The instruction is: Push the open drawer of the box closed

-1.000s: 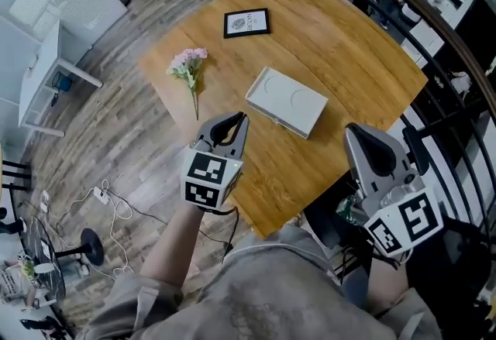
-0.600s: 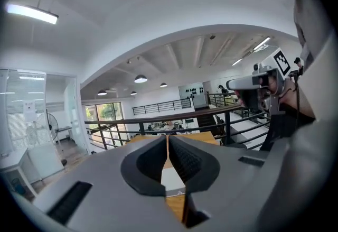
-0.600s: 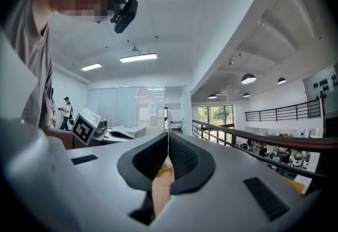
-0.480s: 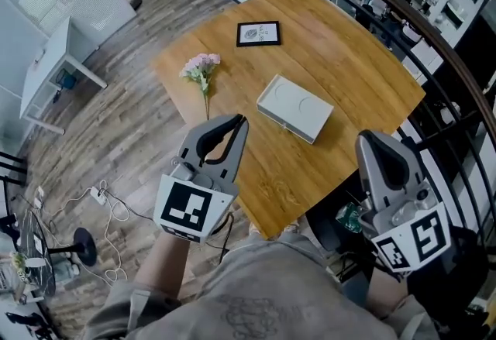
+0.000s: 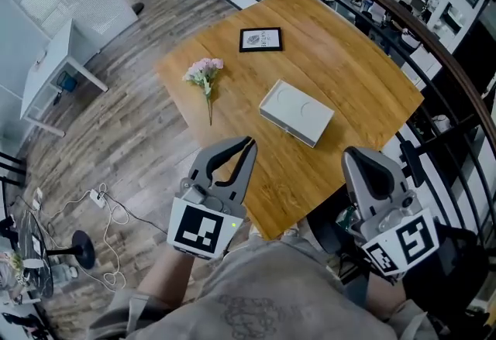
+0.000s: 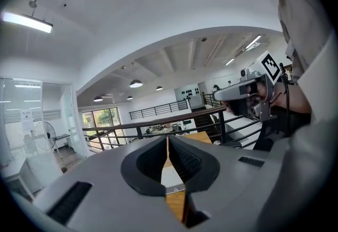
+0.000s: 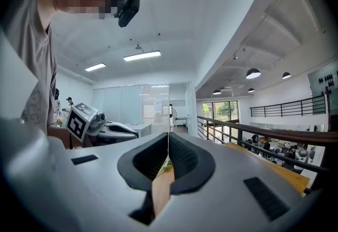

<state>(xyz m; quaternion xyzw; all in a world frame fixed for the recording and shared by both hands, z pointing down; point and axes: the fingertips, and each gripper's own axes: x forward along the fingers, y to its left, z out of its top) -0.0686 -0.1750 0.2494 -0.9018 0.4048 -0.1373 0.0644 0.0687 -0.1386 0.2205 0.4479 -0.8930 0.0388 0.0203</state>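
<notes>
The flat white box (image 5: 296,111) lies in the middle of the wooden table (image 5: 349,75); its thin front side faces me, and I cannot tell how far the drawer stands out. My left gripper (image 5: 249,143) hovers over the table's near edge, short of the box, shut and empty. My right gripper (image 5: 356,152) is held off the table's near right corner, jaws together with nothing in them. In the left gripper view a sliver of the box (image 6: 169,175) shows beyond the left gripper (image 6: 167,138). The right gripper (image 7: 168,135) points over the table edge.
A black-framed picture (image 5: 260,39) lies at the far side of the table and a pink flower sprig (image 5: 204,75) at its left edge. A dark railing (image 5: 434,60) curves behind the table. Wooden floor (image 5: 132,137) lies far below to the left.
My left gripper has drawn back from the box toward me and sits lower in view. The right gripper has hardly moved. The box has not shifted on the table.
</notes>
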